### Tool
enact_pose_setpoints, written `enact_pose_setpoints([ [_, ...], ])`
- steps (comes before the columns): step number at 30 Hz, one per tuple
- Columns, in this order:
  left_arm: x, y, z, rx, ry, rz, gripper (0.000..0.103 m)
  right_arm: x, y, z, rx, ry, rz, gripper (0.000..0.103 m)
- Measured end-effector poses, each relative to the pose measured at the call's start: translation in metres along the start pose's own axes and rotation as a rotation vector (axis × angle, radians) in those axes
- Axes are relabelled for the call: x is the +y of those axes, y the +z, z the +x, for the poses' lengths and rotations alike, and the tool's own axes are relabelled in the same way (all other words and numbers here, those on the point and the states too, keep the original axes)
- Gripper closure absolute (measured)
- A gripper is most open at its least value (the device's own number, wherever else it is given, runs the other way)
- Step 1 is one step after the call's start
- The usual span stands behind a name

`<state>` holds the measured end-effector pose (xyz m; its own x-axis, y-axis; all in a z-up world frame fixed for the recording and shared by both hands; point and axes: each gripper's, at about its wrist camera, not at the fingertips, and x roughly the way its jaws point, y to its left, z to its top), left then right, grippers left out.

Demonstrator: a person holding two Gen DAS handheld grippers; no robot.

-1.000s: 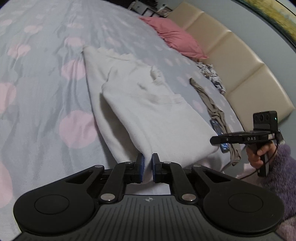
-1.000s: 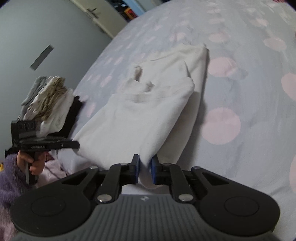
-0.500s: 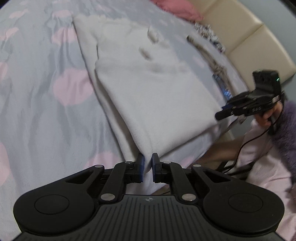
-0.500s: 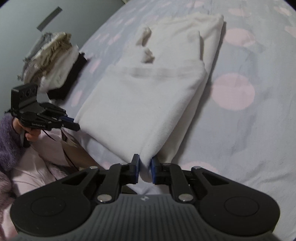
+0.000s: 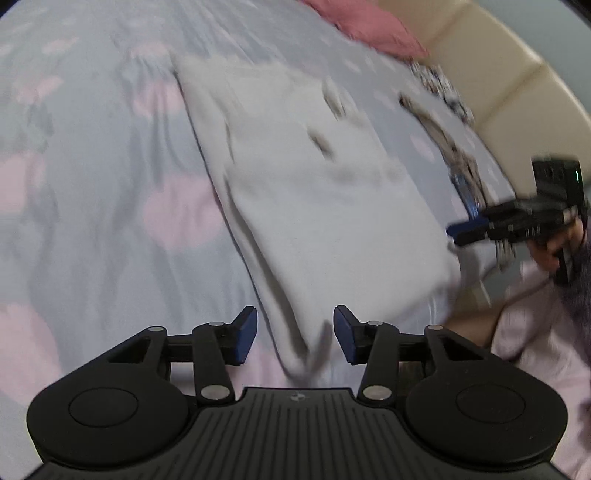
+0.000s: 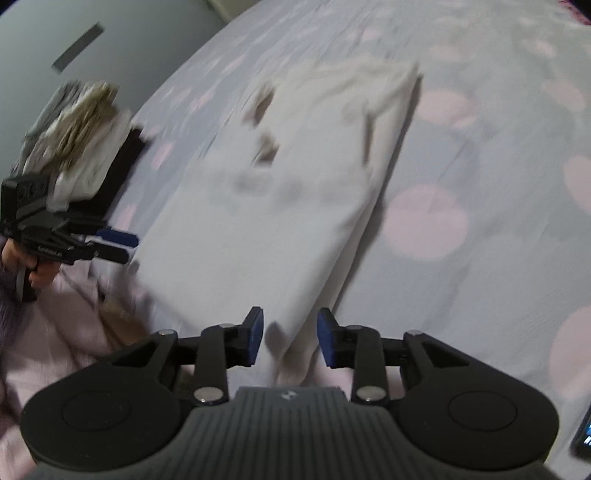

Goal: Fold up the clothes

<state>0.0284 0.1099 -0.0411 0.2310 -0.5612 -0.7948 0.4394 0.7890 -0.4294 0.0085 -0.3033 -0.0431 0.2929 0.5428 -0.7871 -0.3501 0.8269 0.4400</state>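
A cream-white garment (image 5: 317,192) lies folded lengthwise on the grey bedspread with pink dots (image 5: 92,229), its near end hanging toward the bed's edge. My left gripper (image 5: 294,330) stands open, one near corner of the cloth loose between its blue pads. In the right wrist view the same garment (image 6: 280,199) runs away from me, and my right gripper (image 6: 290,334) is open around the other near corner. Each view shows the opposite gripper held in a hand at the side: the right one (image 5: 517,221) and the left one (image 6: 74,240). Both frames are motion-blurred.
A pink pillow (image 5: 369,26) and beige padded headboard (image 5: 517,92) sit at the far right. A brownish garment strip (image 5: 443,147) lies beside the white one. A stack of folded clothes (image 6: 81,140) rests at the bed's left edge. A phone (image 6: 583,435) lies at the lower right.
Both grippers held the garment's near corners shut, pulled them toward the bed's edge, and have now opened and let the cloth go.
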Motion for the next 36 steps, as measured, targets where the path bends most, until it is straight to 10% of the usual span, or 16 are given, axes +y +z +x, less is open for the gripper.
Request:
enact_pose_setpoints([
  [14,0.031,0.092,0.059,-0.068,0.136,-0.055,0.049,-0.022,0.098,0.062,-0.051,-0.16,0.045,0.052],
  [27,0.092,0.181,0.096,-0.18,0.154,-0.226,0.049,-0.079,0.176,0.104,-0.095,-0.178,0.182,0.063],
  [36,0.099,0.212,0.122,-0.236,0.17,-0.172,0.056,-0.102,0.221,0.121,-0.178,-0.19,0.233,0.067],
])
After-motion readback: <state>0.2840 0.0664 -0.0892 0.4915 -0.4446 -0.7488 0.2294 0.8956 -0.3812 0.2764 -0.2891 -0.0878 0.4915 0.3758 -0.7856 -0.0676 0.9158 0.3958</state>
